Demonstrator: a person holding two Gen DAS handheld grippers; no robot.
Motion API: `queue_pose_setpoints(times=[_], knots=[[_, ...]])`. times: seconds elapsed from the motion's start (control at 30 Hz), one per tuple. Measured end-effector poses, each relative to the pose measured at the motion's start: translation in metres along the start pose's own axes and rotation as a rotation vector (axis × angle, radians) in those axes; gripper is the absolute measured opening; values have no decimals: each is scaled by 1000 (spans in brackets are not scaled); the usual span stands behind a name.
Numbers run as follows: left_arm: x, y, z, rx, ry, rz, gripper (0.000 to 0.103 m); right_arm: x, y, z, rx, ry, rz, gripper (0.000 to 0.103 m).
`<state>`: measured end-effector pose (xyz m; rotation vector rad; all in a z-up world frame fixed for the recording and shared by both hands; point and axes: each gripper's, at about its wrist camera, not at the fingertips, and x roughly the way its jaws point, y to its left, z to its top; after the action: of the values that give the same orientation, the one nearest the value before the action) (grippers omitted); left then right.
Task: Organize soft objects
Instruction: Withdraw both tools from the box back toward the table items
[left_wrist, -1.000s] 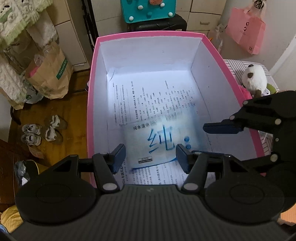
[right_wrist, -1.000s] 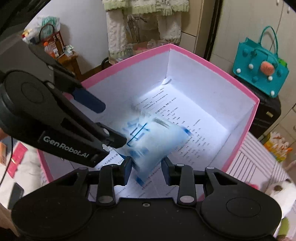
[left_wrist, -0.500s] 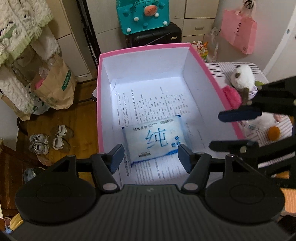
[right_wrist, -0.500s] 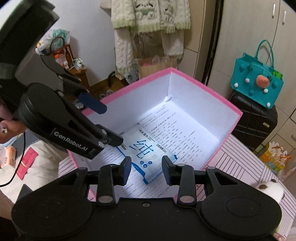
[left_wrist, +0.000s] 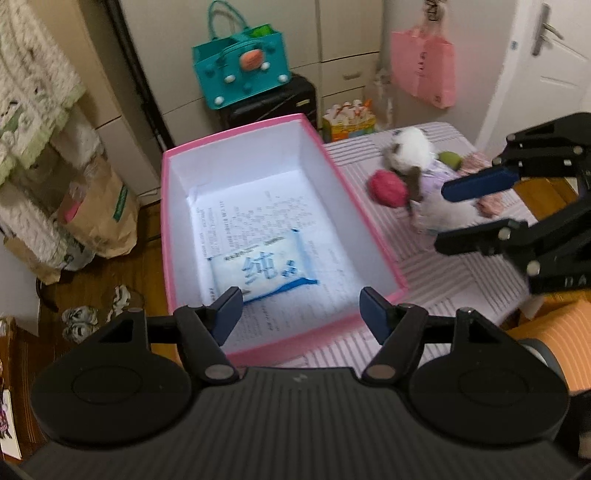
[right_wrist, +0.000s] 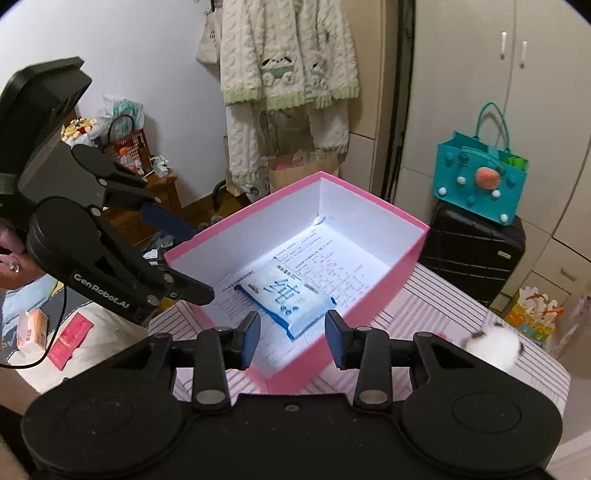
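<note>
wipes pack (left_wrist: 263, 268): one soft blue-and-white pouch is seen lying flat on the printed paper sheets (left_wrist: 258, 206) lining the pink box (left_wrist: 373, 236), toward the near end; nothing touches it.
left gripper (left_wrist: 301, 308): held above the near rim of the box; its jaws have just been opening and stand spread, with nothing between them.
right gripper (right_wrist: 291, 338): held above the near corner of the box; its jaws have just been opening a little and stand apart, empty.
handling, pack: judged light, limp and slick-skinned; a pinch across a short edge or sealed seam is advised, since the middle would buckle.
soft toys (left_wrist: 417, 173): a white plush with a pink ball and a green piece is seen on the striped cloth (left_wrist: 443, 273) beside the box; the exact number cannot be told through blur.
handling, toys: judged light and squashy, best taken round the body.
count: one box, one pack, two grippers.
</note>
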<state>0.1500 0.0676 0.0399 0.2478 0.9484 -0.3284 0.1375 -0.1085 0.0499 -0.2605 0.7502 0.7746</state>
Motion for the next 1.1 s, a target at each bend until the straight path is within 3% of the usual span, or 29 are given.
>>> queue_pose_setpoints(times=[0.2, 0.33, 0.5, 0.9, 1.1], knots=[[-13, -41, -14, 106, -8, -6, 72, -36, -6, -33, 32, -22, -44, 46], [-22, -65, -27, 145, -68, 7, 75, -58, -4, -63, 55, -40, -88, 53], [-21, -86, -34, 162, -108, -38, 76, -71, -14, -106, 106, -31, -136, 53], [21, -124, -39, 185, -106, -196, 76, -69, -36, -182, 186, -7, -201, 61], [43, -138, -35, 180, -138, -219, 76, -52, -51, -208, 210, 2, -192, 65]])
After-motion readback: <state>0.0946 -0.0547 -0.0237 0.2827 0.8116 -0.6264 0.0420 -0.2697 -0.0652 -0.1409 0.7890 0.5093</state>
